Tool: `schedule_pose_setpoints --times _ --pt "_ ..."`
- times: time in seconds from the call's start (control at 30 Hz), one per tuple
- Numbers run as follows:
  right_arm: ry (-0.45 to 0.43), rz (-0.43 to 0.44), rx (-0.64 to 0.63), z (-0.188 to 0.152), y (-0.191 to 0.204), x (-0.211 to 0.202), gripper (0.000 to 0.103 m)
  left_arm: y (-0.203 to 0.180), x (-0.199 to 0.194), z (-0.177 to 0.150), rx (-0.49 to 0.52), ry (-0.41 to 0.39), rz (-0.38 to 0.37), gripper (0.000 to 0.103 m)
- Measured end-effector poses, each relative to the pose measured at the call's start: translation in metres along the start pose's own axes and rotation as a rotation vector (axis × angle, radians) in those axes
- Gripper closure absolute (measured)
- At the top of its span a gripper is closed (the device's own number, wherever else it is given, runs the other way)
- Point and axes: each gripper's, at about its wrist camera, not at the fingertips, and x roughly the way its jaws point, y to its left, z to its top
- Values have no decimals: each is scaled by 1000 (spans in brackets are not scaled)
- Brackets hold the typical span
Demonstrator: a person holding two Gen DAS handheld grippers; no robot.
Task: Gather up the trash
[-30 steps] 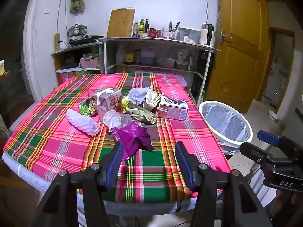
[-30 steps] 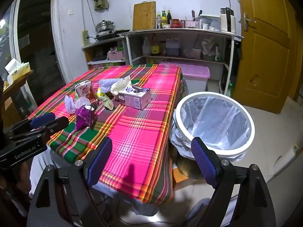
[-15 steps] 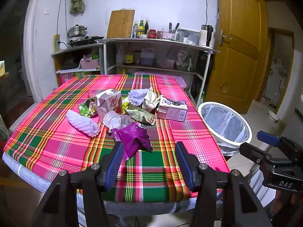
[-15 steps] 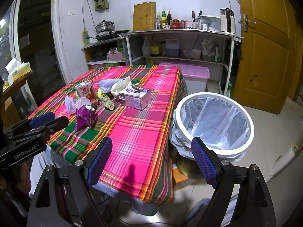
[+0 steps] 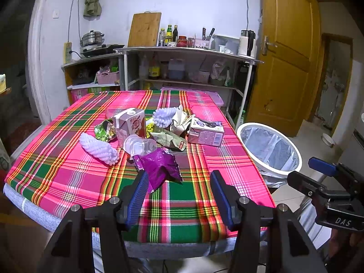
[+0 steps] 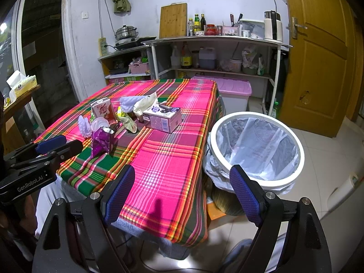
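With both the left gripper [image 5: 178, 195] and right gripper [image 6: 182, 192] held apart and empty, the purple wrapper [image 5: 159, 168], nearest piece of litter to the bin [image 6: 257, 152] beside the bench [image 5: 68, 177], is best pinched by its crumpled middle.

Seen past the right gripper [image 6: 182, 193], whose jaws stood wide apart with nothing between them, a purple wrapper [image 6: 101, 139], two cartons and other litter lay clustered on the plaid tablecloth [image 6: 173, 141], while a white-rimmed bin [image 6: 256, 151] lined with plastic stood just beside the table.
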Motion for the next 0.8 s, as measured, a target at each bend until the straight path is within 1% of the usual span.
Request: schedule_pose_setpoints --times 0.8 --pt "-2 0 -2 0 0 0 17 -2 -2 0 2 -2 -1 47"
